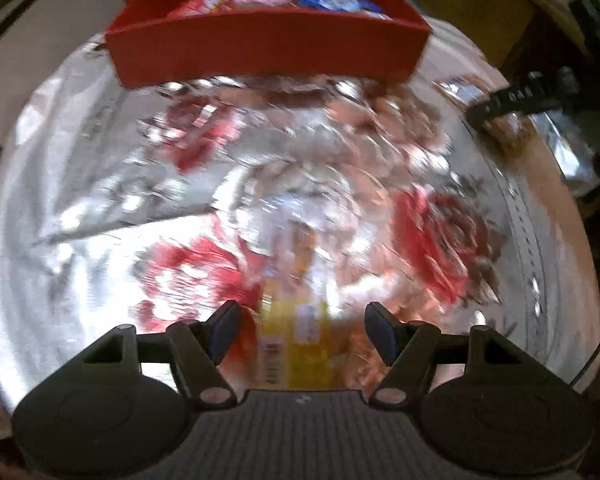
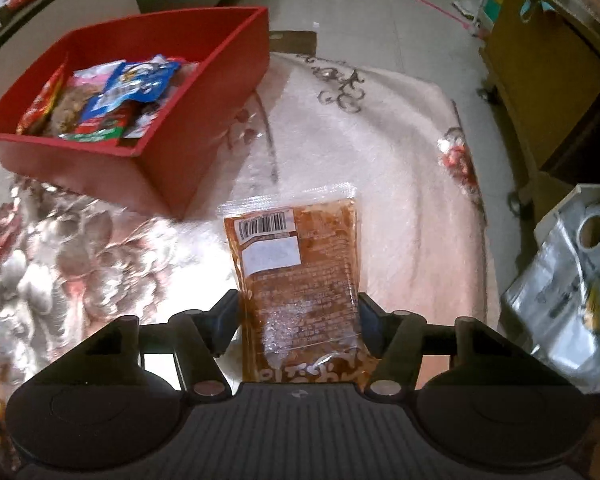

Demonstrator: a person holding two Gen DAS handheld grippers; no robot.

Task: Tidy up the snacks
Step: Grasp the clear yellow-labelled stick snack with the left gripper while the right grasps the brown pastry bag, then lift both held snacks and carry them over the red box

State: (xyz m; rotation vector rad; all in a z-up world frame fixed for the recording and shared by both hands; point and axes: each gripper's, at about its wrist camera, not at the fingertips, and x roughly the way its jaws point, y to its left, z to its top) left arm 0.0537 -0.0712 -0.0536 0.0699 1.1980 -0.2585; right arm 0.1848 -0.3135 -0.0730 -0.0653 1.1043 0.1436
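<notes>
A red bin [image 2: 204, 140] holding several snack packets [image 2: 112, 100] sits on the flowered tablecloth. It also shows at the top of the left wrist view [image 1: 268, 48]. My right gripper [image 2: 298, 322] is shut on a brown snack packet [image 2: 300, 256] with a barcode label, held above the cloth just right of the bin. My left gripper [image 1: 302, 332] is open above a yellow snack packet [image 1: 296, 344] lying on the cloth; this view is blurred. The right gripper's black arm [image 1: 512, 100] and its packet show at the upper right of the left wrist view.
Red snack packets [image 1: 196, 272] [image 1: 428, 240] lie blurred on the cloth near the left gripper. A silver bag [image 2: 568, 292] sits off the table's right edge. A wooden cabinet [image 2: 540, 80] stands at the far right, tiled floor beyond.
</notes>
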